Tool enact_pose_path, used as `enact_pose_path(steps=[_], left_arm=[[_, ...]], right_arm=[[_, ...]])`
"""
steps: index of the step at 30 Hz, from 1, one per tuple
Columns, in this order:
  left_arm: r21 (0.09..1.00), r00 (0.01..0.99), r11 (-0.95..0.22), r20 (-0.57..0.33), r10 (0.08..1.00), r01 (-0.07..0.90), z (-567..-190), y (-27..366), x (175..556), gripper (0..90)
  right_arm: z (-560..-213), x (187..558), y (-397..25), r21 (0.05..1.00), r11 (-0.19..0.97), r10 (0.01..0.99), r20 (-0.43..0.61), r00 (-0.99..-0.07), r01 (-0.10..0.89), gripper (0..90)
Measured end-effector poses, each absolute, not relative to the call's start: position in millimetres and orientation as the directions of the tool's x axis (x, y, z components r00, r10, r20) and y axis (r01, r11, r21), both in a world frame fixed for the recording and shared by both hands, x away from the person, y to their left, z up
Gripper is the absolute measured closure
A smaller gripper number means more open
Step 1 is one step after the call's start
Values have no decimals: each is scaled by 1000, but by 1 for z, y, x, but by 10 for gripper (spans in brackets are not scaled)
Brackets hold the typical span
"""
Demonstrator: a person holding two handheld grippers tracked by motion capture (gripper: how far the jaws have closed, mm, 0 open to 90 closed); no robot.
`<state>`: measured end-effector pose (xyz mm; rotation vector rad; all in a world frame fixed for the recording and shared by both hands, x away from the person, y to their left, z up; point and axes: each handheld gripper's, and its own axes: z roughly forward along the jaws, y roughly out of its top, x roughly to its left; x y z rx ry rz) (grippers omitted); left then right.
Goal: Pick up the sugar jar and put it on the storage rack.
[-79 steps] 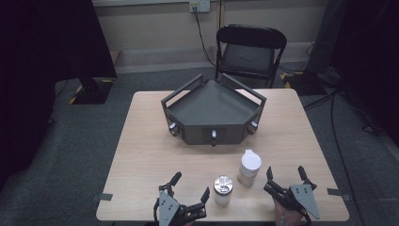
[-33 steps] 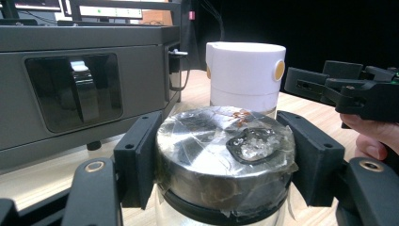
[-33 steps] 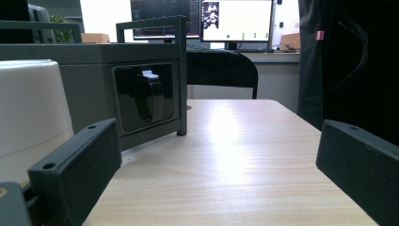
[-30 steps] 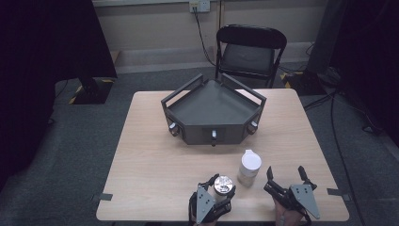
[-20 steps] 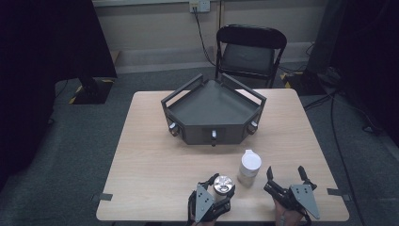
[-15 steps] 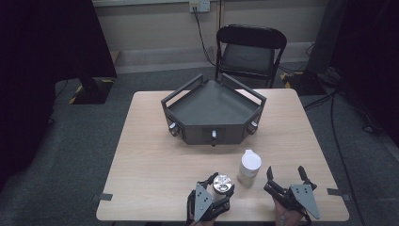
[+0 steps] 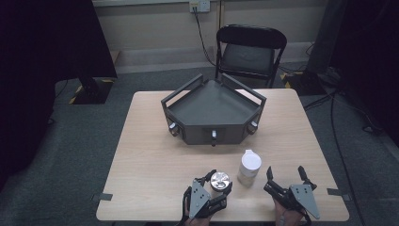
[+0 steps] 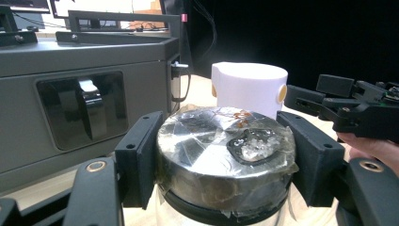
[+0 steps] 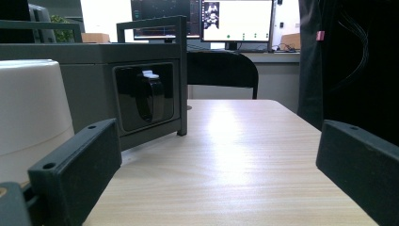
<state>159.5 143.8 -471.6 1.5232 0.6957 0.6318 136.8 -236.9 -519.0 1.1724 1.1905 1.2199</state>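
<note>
Dark angular tray mid-table, black folding chair behind, monitors beyond

High view: fixed above table's near edge, facing forward and down, far back. Left gripper view: at tabletop height, very near foil-capped jar, facing grey tray. Right gripper view: equally low, facing across table. All 3 views share tray and white container.
</note>
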Motion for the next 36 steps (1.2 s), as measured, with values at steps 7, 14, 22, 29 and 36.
enact_pose_path(steps=[7, 14, 22, 29, 36], left_arm=[[998, 655, -30, -9, 756, 49, -466, 151, 165, 351], [998, 653, -49, 19, 757, 28, -460, 153, 168, 351], [999, 664, -28, 6, 748, 22, -452, 155, 178, 351], [1000, 658, -17, 8, 753, 7, -442, 160, 187, 351], [1000, 630, -15, 17, 776, -8, -431, 161, 193, 351]], right_arm=[[-519, 137, -237, 999, 12, 1000, -12, -3, -36, 0], [-519, 137, -237, 999, 12, 1000, -12, -3, -36, 0], [-519, 137, -237, 999, 12, 1000, -12, -3, -36, 0], [-519, 137, -237, 999, 12, 1000, -12, -3, -36, 0], [-519, 137, -237, 999, 12, 1000, -13, -4, -36, 0]])
